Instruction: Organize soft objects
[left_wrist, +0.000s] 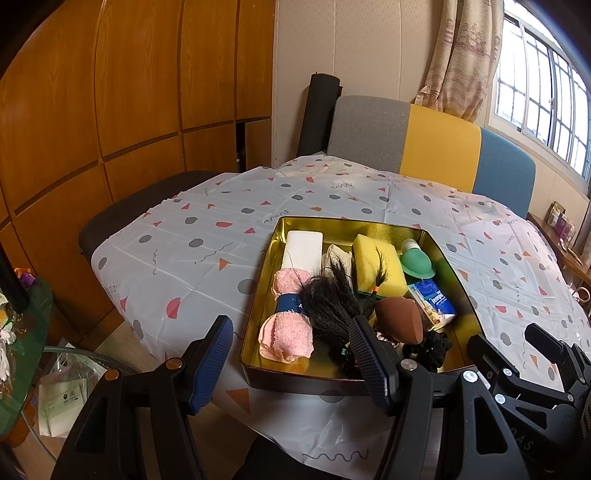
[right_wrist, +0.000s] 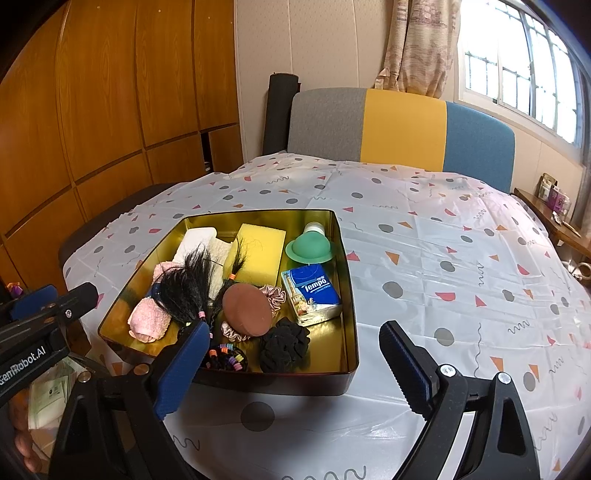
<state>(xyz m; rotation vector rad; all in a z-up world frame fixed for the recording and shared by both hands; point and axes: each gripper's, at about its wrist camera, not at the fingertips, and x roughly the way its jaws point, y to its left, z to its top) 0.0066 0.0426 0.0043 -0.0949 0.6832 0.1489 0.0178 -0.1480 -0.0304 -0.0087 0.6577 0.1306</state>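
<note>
My right gripper (right_wrist: 295, 365) hangs over the near edge of the table (right_wrist: 424, 258), jaws spread wide with nothing between them. Just ahead sits the gold-lined tin (right_wrist: 347, 295). Inside it I see a yellow sponge (right_wrist: 260, 254), a green cap-shaped bottle (right_wrist: 309, 245), a blue tissue pack (right_wrist: 310, 297), a brown puff (right_wrist: 246, 310), a black scrunchie (right_wrist: 284, 345), black hair pieces (right_wrist: 188, 284) and a pink towel roll (right_wrist: 149, 321). My left gripper (right_wrist: 44, 314) shows at the left edge.
</note>
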